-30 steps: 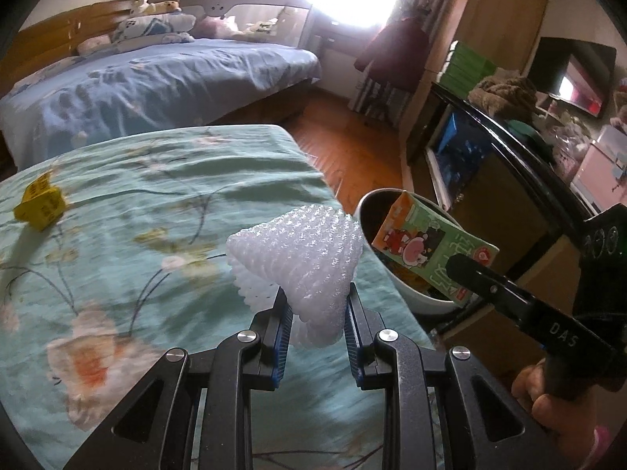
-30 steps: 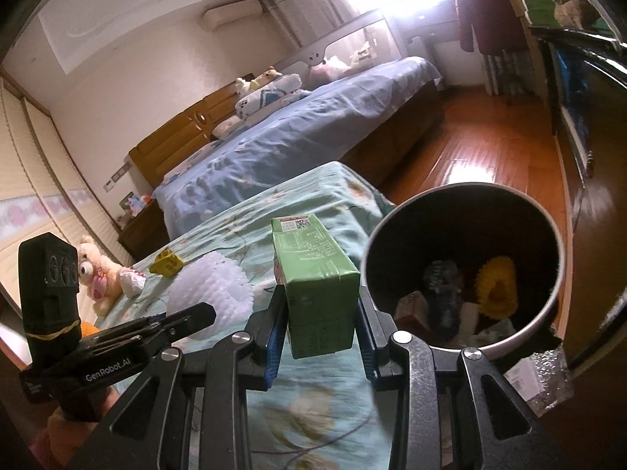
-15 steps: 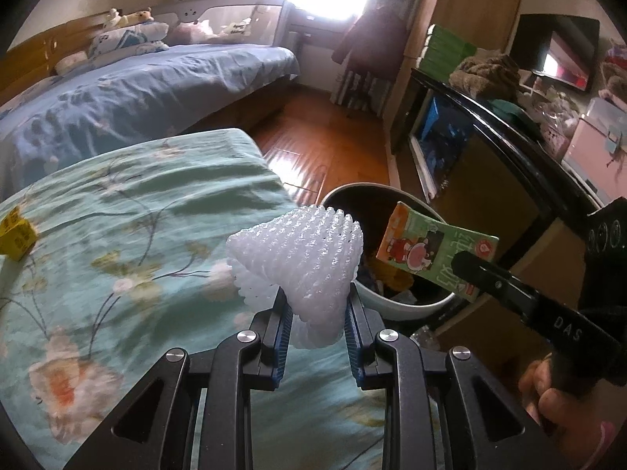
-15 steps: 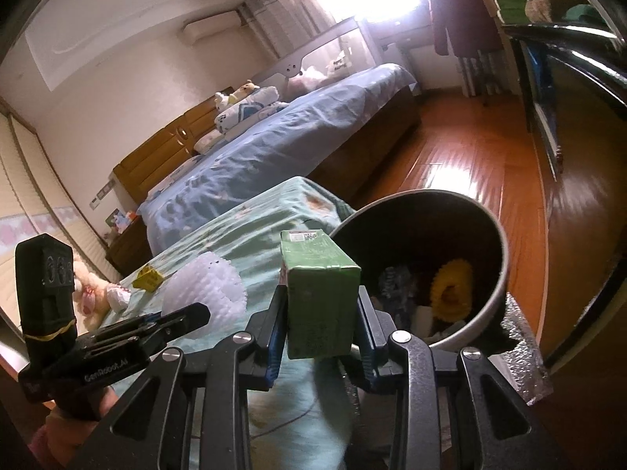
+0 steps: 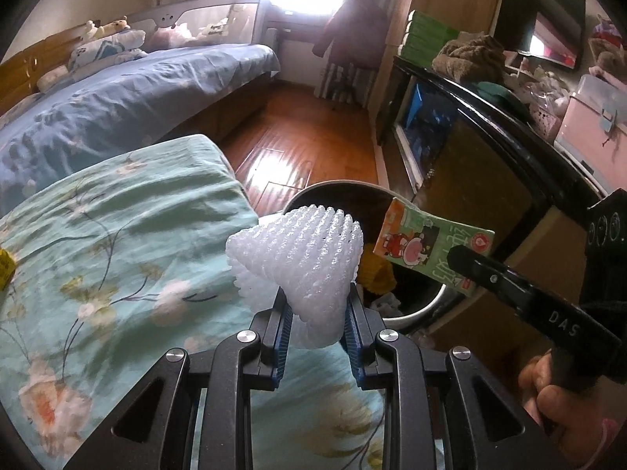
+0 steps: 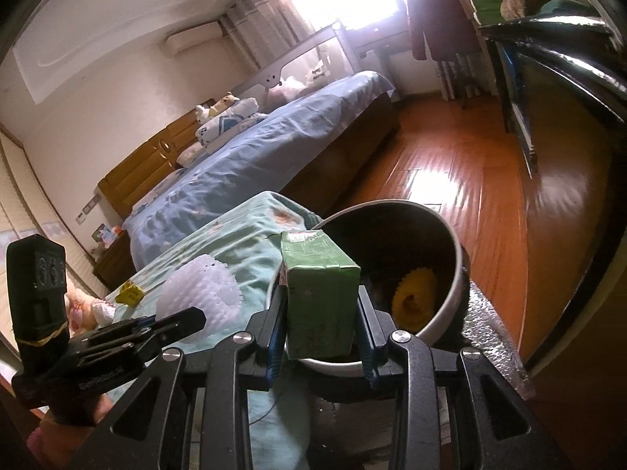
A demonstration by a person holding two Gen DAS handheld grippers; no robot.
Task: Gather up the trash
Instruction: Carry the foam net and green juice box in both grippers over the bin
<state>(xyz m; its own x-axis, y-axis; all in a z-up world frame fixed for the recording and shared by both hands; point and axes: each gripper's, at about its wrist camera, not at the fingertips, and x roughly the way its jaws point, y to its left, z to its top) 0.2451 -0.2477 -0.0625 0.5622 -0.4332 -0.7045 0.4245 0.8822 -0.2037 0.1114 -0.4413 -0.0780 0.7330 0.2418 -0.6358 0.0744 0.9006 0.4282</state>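
My left gripper (image 5: pixel 317 315) is shut on a white foam fruit net (image 5: pixel 301 262), held over the bed's edge just short of the round trash bin (image 5: pixel 333 194). My right gripper (image 6: pixel 320 315) is shut on a green drink carton (image 6: pixel 319 297), held above the bin's near rim (image 6: pixel 454 243). The carton also shows in the left wrist view (image 5: pixel 431 250), over the bin. The bin holds a yellow foam net (image 6: pixel 415 297) and other scraps. The foam net in the left gripper shows in the right wrist view (image 6: pixel 200 297).
A teal flowered bedspread (image 5: pixel 117 243) covers the near bed, with a small yellow piece (image 6: pixel 129 293) lying on it. A blue bed (image 5: pixel 117 94) stands behind. A dark glass cabinet (image 5: pixel 490 149) lines the right side. Wooden floor (image 6: pixel 450 164) lies beyond the bin.
Both grippers have moved toward the bin with their loads. The carton now hangs over the bin's opening, and the foam net is nearer its rim.
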